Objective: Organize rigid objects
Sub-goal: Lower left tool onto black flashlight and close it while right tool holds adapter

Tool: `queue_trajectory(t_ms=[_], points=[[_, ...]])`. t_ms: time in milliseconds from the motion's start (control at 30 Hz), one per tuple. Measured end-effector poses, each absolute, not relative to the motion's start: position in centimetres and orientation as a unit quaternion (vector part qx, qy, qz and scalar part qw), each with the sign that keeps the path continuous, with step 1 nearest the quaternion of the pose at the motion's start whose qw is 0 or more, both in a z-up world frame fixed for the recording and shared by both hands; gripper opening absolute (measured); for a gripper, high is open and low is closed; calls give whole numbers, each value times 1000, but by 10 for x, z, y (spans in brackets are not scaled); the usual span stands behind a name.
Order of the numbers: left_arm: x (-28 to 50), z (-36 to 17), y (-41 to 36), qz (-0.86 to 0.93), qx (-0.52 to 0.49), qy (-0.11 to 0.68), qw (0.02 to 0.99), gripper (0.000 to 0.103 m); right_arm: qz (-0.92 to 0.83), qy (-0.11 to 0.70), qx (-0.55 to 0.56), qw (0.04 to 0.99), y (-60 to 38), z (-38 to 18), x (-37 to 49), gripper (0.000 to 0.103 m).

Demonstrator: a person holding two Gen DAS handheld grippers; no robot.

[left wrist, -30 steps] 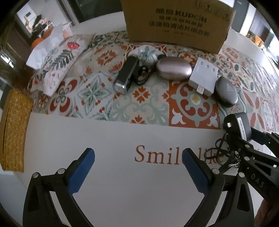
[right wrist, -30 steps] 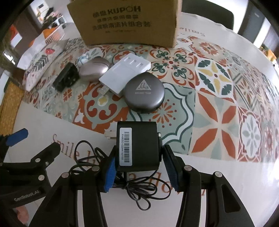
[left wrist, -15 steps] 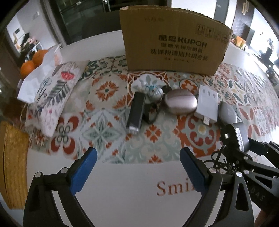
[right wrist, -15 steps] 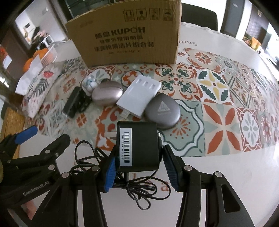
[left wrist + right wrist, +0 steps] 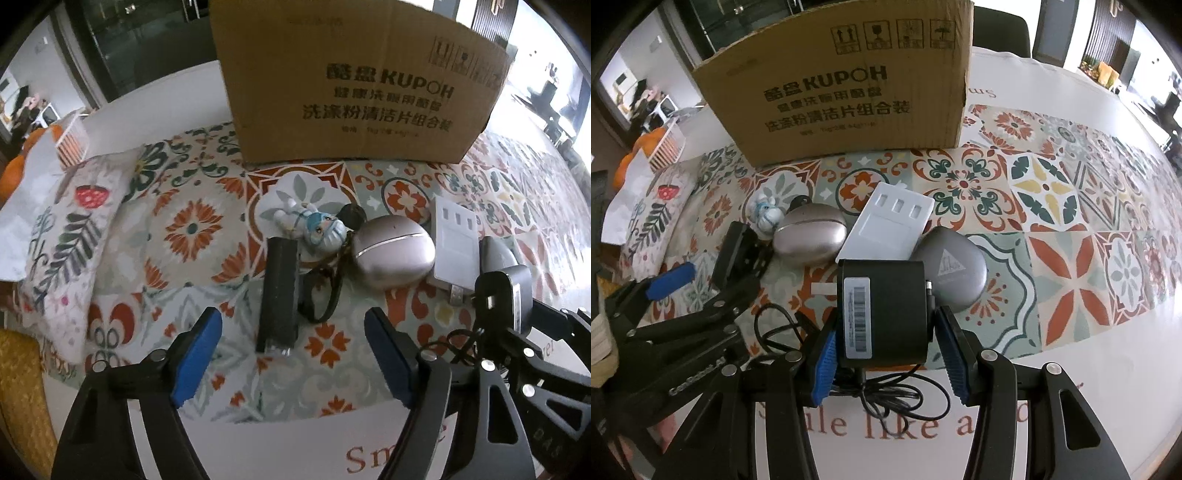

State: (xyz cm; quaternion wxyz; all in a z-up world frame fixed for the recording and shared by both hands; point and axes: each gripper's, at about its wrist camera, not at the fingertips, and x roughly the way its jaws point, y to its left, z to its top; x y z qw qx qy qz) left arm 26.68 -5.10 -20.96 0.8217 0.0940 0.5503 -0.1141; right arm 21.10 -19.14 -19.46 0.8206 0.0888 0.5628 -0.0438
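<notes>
Your left claw (image 5: 291, 354) has come forward off the bare white part of the surface (image 5: 280, 446) onto the patterned cloth, and its jaws are closing, though nothing is between the pads yet. The black flashlight (image 5: 279, 291) now lies just ahead of the gap, lined up lengthwise with it, so I'd judge this to be your next pick. A second ago that claw was spread wide and the flashlight sat well off.

Your right claw (image 5: 884, 350) stays pinched on the black power adapter (image 5: 884, 314), held off the cloth with its cable (image 5: 886, 397) dangling loose below (watch it doesn't snag the rose-gold case (image 5: 810, 238) or the white charger (image 5: 886, 225) beneath).

The only container is the cardboard box (image 5: 842, 88) standing at the far edge of the cloth. Only its printed side shows, so you cannot tell what is inside. The adapter is not in it yet.
</notes>
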Motion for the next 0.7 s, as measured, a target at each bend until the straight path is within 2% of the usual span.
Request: queue_trajectory(t_ms=[233, 333, 467, 700], points=[[279, -222, -55, -120, 110, 548, 821, 67, -56, 567, 81, 818, -191, -199, 219, 51], [284, -227, -57, -131, 106, 553, 816, 53, -59, 567, 78, 818, -189, -200, 222, 51], [286, -230, -55, -140, 89, 554, 816, 43, -56, 568, 78, 817, -187, -200, 223, 51], [270, -225, -38, -146, 62, 552, 818, 41, -49, 567, 80, 819, -185, -198, 218, 51]])
